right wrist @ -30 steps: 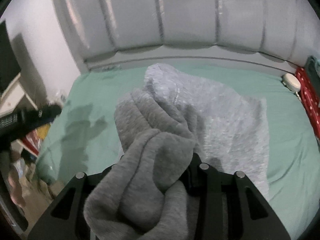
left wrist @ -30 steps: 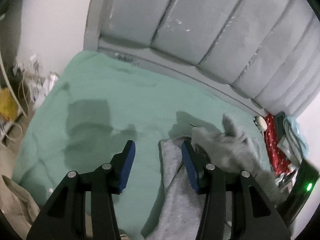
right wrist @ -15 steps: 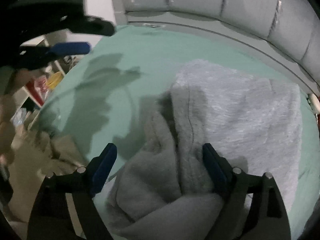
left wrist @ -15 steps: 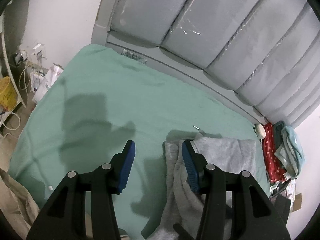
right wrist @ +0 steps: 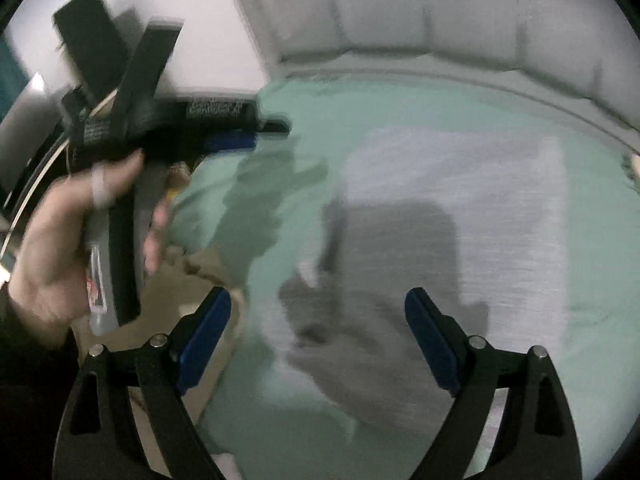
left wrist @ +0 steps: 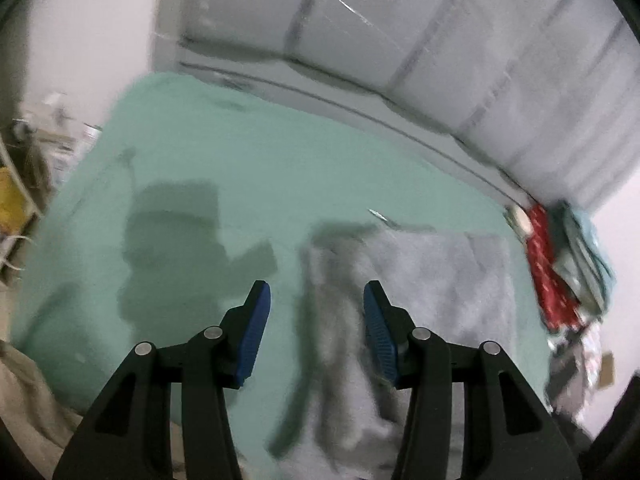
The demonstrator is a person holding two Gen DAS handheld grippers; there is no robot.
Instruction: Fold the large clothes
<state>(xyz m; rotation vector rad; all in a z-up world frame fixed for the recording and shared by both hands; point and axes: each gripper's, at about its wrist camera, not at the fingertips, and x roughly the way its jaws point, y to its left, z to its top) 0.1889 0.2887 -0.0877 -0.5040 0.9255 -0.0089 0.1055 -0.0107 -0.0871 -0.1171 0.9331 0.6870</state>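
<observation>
A grey fleecy garment (left wrist: 432,280) lies folded on the green bed sheet (left wrist: 240,152), with a darker bunched part along its left edge. My left gripper (left wrist: 316,292) hovers open over that left edge, nothing between its blue pads. In the right wrist view the garment (right wrist: 460,184) spreads out ahead as a pale rectangle, its bunched part nearest the camera. My right gripper (right wrist: 318,296) stands wide open above it, pads clear of the cloth. A hand (right wrist: 60,232) holds the left gripper (right wrist: 232,136) at the left of that view. Both views are blurred.
A padded grey headboard (left wrist: 440,60) runs along the far side of the bed. Red and teal cloths (left wrist: 548,272) are piled at the bed's right edge. Clutter sits on the floor at left (left wrist: 24,184). Beige fabric (right wrist: 200,264) lies at the near left corner.
My right gripper has let go of the bunched grey cloth, opened wide and drawn back to the left. The garment now lies flat on the sheet. The left gripper shifted slightly, still open.
</observation>
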